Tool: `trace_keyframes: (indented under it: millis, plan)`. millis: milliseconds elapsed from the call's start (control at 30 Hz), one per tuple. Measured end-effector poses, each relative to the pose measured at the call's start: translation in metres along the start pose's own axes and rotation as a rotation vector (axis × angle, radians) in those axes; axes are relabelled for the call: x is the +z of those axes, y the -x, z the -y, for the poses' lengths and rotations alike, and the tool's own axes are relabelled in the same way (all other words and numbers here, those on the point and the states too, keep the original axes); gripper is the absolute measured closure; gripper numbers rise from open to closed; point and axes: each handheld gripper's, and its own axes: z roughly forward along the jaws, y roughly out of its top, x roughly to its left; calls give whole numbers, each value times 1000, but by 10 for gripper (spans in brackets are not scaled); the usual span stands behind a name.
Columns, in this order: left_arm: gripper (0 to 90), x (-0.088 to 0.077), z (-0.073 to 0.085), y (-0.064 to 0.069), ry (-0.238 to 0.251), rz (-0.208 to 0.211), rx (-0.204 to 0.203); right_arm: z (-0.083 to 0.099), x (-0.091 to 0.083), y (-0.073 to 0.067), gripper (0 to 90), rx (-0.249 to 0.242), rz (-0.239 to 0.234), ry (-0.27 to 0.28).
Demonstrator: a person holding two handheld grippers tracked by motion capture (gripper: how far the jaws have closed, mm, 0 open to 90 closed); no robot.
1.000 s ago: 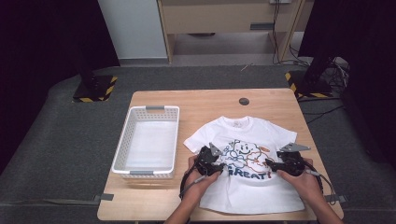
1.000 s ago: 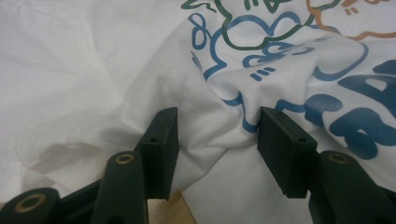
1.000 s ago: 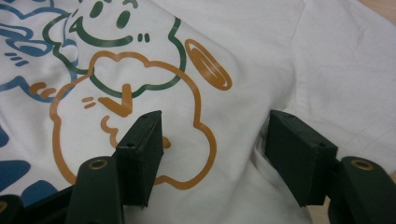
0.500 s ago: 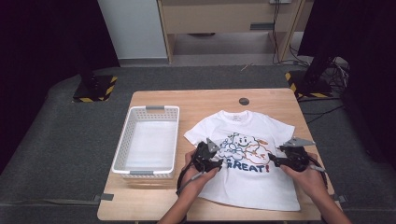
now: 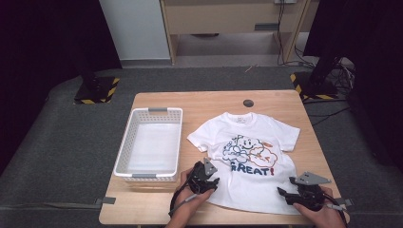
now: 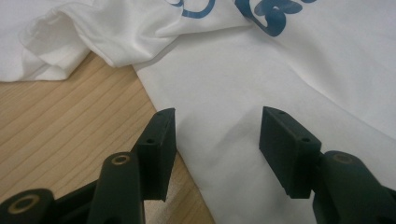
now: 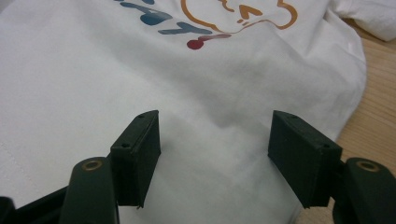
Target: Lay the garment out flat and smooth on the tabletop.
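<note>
You had both grippers at the T-shirt [image 5: 247,156], flat at the counter's [image 5: 199,102] 5 o'clock: left gripper [image 6: 217,140] jaws apart, just closing; right gripper [image 7: 215,149] wide, gripping nothing. Next, probably pinch the hem.

A light wooden counter [image 5: 285,102] stands on grey carpeted floor [image 5: 57,156]. At twelve o'clock sits a pale wooden cabinet [image 5: 228,19]; black curtains [image 5: 43,38] hang at ten and two; hazard-striped stand bases [image 5: 95,92] rest nearby.
</note>
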Motion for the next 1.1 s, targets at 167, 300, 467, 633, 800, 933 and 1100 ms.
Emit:
trace_keyframes:
  millis: [167, 300, 467, 633, 800, 933, 1100]
  plan:
    - [498, -9, 11, 9, 16, -16, 18, 3, 0, 3, 337, -14, -19, 19]
    - [491, -22, 21, 19, -12, 10, 12, 6, -5, 5, 333, -22, -33, 6]
    - [377, -27, 14, 19, 9, -12, 28, 1, -7, 9, 311, -4, -39, 14]
    - [347, -1, 0, 12, -7, 10, 19, 0, 4, 6, 267, -6, -16, 16]
    - [345, -7, 11, 12, 5, 49, -39, 7, -2, -3, 257, -18, -37, 21]
    - [187, -12, 17, 15, 32, 49, -67, 3, -6, 2, 181, -13, -41, 19]
    - [50, -10, 14, 13, 72, 94, -113, -14, -3, 25, 89, 86, -14, 57]
